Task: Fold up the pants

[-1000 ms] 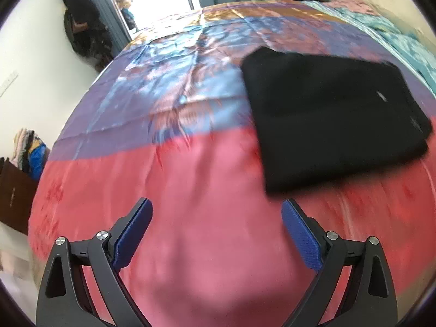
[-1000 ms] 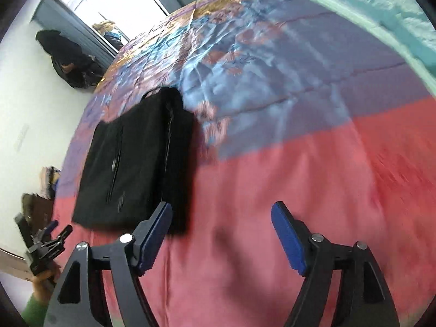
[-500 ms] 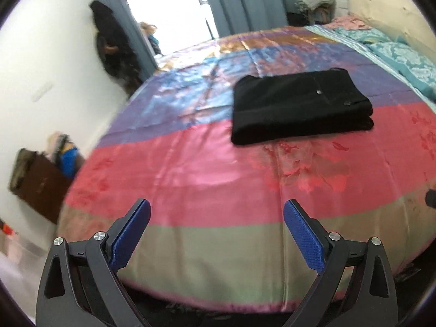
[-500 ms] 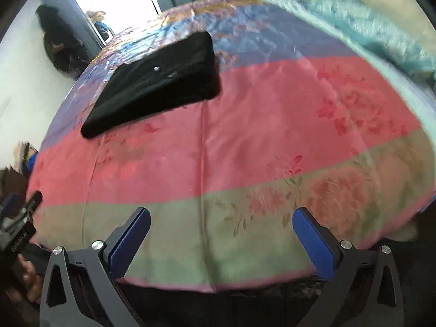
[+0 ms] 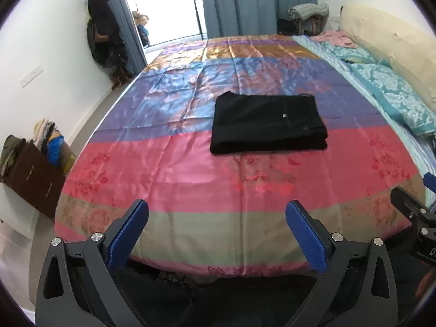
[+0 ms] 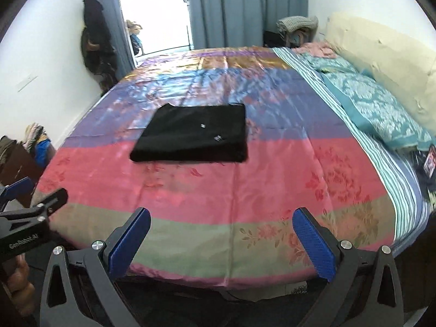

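Black pants (image 5: pixel 268 124) lie folded into a flat rectangle on the striped satin bedspread (image 5: pixel 239 185), near the middle of the bed; the right wrist view shows the same pants (image 6: pixel 194 136). My left gripper (image 5: pixel 216 218) hangs open over the bed's near edge, well back from the pants, with nothing between its blue pads. My right gripper (image 6: pixel 222 226) is also open wide and empty, held back over the foot of the bed. Each view catches the other gripper at its side edge.
Teal pillows (image 5: pixel 392 95) and a cream headboard (image 5: pixel 389 46) line the right side. A brown box of clothes (image 5: pixel 32 169) stands on the floor at the left. Dark coats (image 5: pixel 105 35) hang by the bright doorway. A person's hand (image 6: pixel 16 288) shows bottom left.
Both grippers have pulled back and risen from close over the bedspread to beyond the bed's near edge. The right jaws widened. The folded pants stayed in place.
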Demonstrator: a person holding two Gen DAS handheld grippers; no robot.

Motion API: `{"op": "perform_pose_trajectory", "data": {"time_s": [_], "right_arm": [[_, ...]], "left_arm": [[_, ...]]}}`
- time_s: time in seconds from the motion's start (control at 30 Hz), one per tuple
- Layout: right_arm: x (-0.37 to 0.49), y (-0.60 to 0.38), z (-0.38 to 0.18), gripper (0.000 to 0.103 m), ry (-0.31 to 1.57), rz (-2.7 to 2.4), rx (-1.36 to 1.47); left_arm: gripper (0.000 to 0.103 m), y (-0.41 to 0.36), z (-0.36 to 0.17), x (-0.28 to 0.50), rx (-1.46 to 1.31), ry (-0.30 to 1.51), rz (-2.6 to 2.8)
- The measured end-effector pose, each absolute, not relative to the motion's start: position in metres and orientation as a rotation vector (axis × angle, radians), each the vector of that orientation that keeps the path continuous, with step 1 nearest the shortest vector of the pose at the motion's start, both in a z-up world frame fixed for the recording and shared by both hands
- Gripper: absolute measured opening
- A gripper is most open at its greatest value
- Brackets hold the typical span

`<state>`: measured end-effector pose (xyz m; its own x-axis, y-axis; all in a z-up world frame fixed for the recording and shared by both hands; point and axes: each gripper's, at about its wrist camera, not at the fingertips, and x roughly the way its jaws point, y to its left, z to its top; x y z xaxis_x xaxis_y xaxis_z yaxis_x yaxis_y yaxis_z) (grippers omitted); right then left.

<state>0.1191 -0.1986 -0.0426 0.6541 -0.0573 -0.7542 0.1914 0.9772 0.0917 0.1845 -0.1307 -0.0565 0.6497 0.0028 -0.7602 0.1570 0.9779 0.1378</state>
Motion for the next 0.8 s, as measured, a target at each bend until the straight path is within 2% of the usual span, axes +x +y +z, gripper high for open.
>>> {"op": "perform_pose_trajectory", "data": {"time_s": [0.5,0.8], "right_arm": [[0.096,-0.178,-0.016,0.103,0.826,-0.139,0.118],[0.087,-0.183,-0.006,0.103,0.815,-0.154,0.125]], "left_arm": [[0.102,-0.127,-0.055,0.178,0.175,0.919,-0.112],[0.103,-0.117,-0.042,0.172,0.098,0.856,-0.098]]}}
